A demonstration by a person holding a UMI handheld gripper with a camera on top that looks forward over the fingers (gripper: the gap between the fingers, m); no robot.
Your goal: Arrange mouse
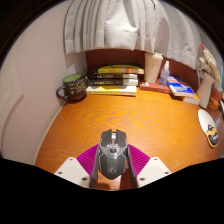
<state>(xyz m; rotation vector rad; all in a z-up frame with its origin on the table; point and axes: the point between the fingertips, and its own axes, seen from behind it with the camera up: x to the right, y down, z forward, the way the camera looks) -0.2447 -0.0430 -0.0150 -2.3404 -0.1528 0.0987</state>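
The mouse is sitting on the wooden surface right between the fingers, long axis running straight ahead along them; whether they are pressing it, I cannot tell.

A handheld two-finger gripper shows from behind its own fingers. Each finger is a pale, off-white, blocky piece with flat faces and angled edges, widening toward the camera. On the inner face of each finger sits a bright magenta pad. The two fingers mirror each other, left and right.
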